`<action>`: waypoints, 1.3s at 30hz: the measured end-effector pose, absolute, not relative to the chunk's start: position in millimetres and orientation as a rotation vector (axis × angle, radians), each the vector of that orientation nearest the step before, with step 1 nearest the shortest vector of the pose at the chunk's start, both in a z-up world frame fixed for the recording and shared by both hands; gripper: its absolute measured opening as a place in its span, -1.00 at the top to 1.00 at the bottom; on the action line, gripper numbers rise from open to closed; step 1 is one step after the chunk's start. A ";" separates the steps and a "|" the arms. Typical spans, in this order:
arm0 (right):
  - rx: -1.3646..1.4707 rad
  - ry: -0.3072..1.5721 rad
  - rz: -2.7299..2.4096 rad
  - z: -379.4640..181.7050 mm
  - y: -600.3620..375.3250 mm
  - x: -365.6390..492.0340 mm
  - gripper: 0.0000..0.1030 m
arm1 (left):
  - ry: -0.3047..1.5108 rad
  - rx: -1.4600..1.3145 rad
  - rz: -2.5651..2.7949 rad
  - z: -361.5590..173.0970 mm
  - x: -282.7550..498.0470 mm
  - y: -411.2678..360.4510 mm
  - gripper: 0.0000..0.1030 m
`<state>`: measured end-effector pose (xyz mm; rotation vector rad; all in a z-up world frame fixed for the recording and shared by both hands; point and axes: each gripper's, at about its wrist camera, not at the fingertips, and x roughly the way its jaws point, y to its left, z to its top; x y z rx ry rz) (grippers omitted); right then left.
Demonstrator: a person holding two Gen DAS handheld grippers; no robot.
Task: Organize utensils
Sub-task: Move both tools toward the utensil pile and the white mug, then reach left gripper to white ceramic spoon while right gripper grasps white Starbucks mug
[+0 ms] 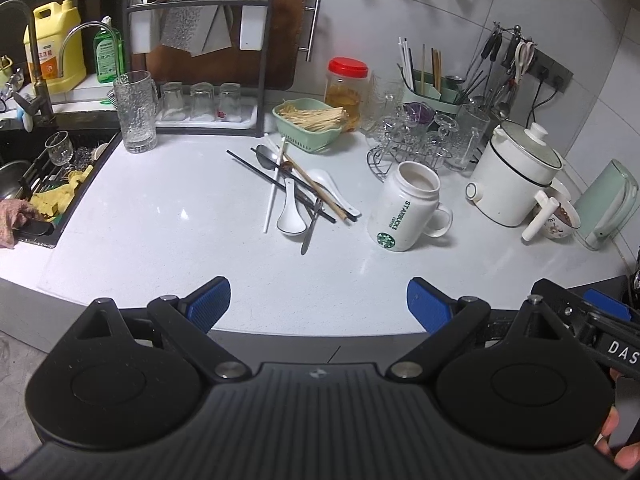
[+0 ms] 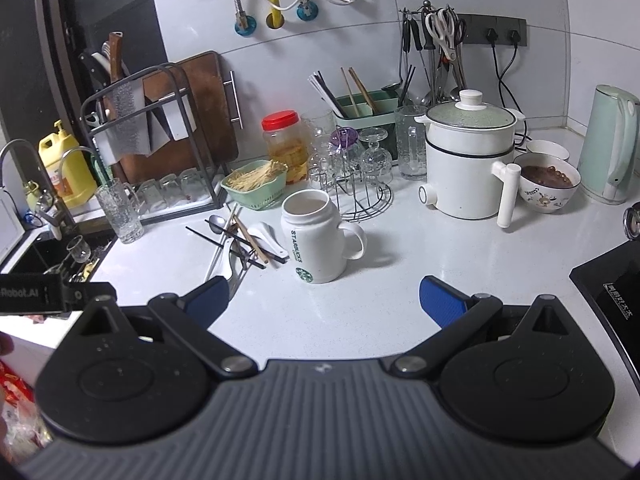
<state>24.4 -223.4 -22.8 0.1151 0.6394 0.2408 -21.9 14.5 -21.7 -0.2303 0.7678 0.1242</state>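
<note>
Left wrist: left gripper (image 1: pixel 319 304) spread wide, empty, at the bench's (image 1: pixel 168 216) front edge; utensil pile (image 1: pixel 298 190) lies dead ahead mid-bench, long axes mostly front-to-back, empty Starbucks mug (image 1: pixel 408 210) just right of it. Right wrist: right gripper (image 2: pixel 324 300) also spread, empty; the pile (image 2: pixel 240 242) sits ahead-left, so the left looks nearer; green caddy (image 2: pixel 366 110) at the back edge holds chopsticks.

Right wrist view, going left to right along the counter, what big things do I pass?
Yellow detergent jug → tall glass mug → utensil pile → Starbucks mug → white electric pot → bowl of dark food → pale green kettle.
</note>
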 end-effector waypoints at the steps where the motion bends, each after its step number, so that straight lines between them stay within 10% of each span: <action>1: 0.125 0.640 0.244 -22.6 -224.0 24.1 -1.00 | 0.769 -0.235 0.123 -21.9 -22.6 14.9 -0.88; 39: -0.004 0.719 0.369 17.3 -208.0 102.3 -1.00 | 0.867 -0.265 0.152 -27.0 65.8 78.0 -0.88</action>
